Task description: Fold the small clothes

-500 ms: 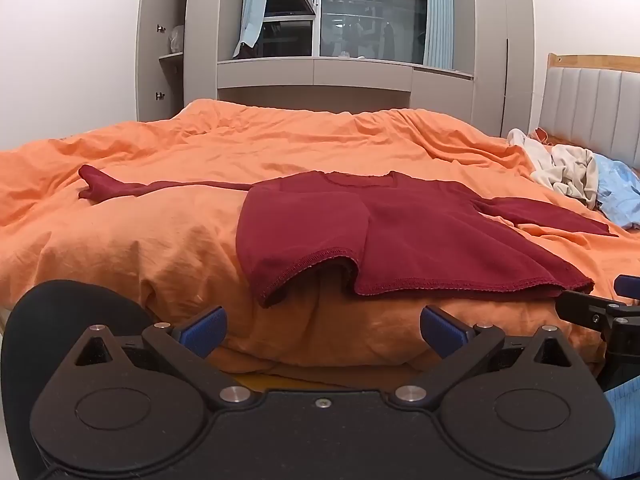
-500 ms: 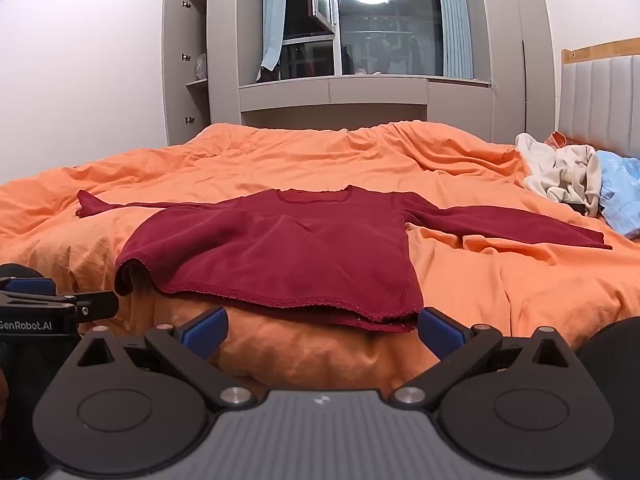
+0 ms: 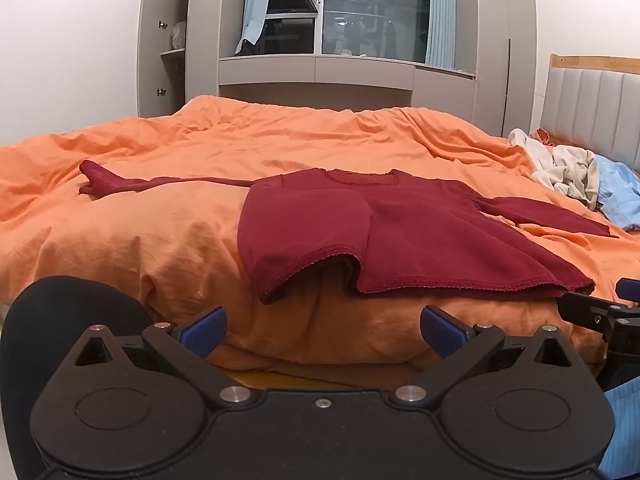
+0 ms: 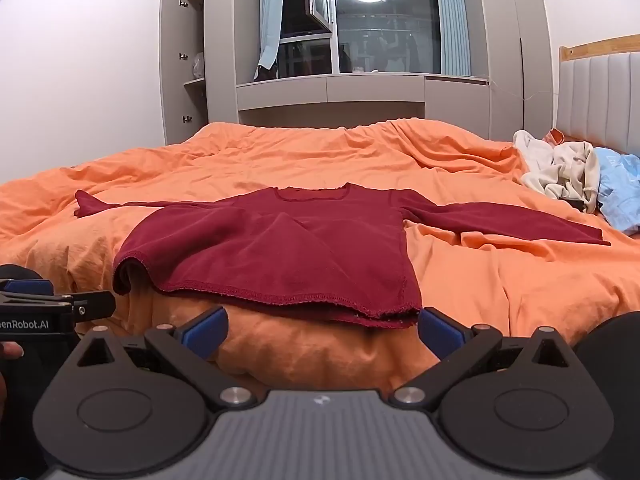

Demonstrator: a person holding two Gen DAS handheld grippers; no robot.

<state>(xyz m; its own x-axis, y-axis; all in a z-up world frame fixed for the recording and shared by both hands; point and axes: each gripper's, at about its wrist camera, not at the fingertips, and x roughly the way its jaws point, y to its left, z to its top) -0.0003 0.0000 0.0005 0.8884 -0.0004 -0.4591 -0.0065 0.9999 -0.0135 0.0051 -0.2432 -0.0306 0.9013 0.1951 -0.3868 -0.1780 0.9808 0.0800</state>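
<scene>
Shirt, dark red, long-sleeved, lies spread flat on orange duvet, hem at the near bed edge. My left gripper and right gripper hang just short of that hem, not touching; both spread fully wide, nothing held.

I see a dark red long-sleeved top lying flat on the orange duvet, neckline toward twelve o'clock, sleeves stretched to nine and three, hem's left corner curled under.
</scene>
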